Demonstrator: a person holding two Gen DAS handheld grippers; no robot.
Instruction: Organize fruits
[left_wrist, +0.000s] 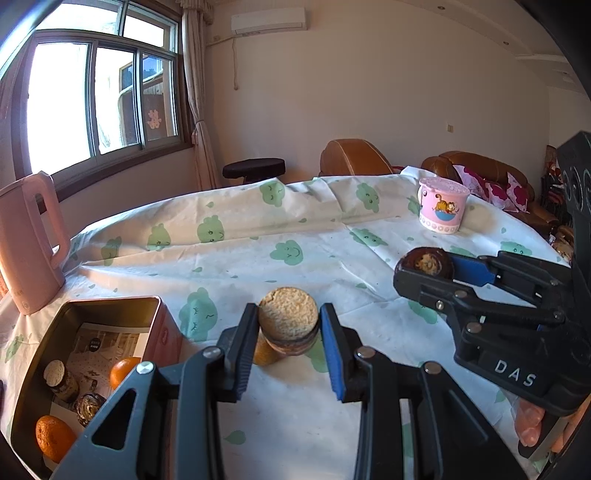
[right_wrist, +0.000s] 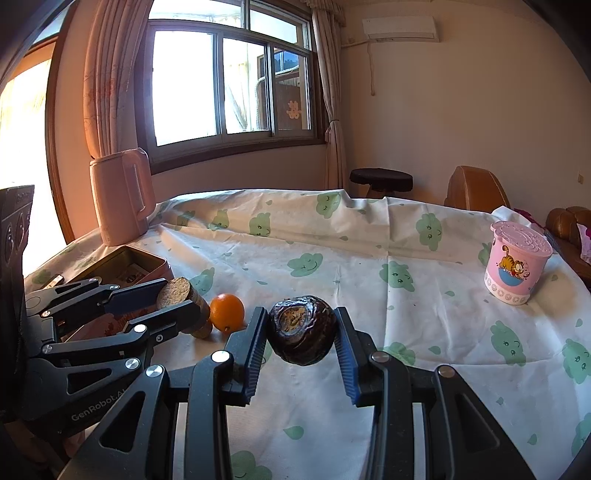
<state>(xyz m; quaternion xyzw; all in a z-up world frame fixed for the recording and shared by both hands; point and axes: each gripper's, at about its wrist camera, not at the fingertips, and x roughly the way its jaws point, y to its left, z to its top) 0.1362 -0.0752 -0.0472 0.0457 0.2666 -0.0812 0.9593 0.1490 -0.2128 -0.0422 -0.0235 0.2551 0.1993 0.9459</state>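
**Both claws loaded, tin waiting at lower left**

My left claw (left_wrist: 289, 325) pinched a short round piece with a tan, crumbly cut face (left_wrist: 289, 314) and a dark rind, held low in the middle of the left wrist view, above the clouded cloth of the worktop (left_wrist: 258, 254). My right claw (right_wrist: 301, 332) was clamped on a dark, wrinkled, shrivelled fruit (right_wrist: 301, 334), centre of its own view. Both looked light; the dark one seemed leathery and likely to dent, so I judged the grip belonged across its widest girth. The tan piece looked dry and crumbly at the face, better held by its rind.

The open metal tin (left_wrist: 110, 306) sat at lower left, already holding two oranges (left_wrist: 53, 437) and two jars. Another orange (right_wrist: 227, 312) lay on the cloth beside it. Room there was tight; the pink kettle (left_wrist: 27, 243) stood just behind, while the cartoon cup (left_wrist: 441, 206) was well apart, upper right.
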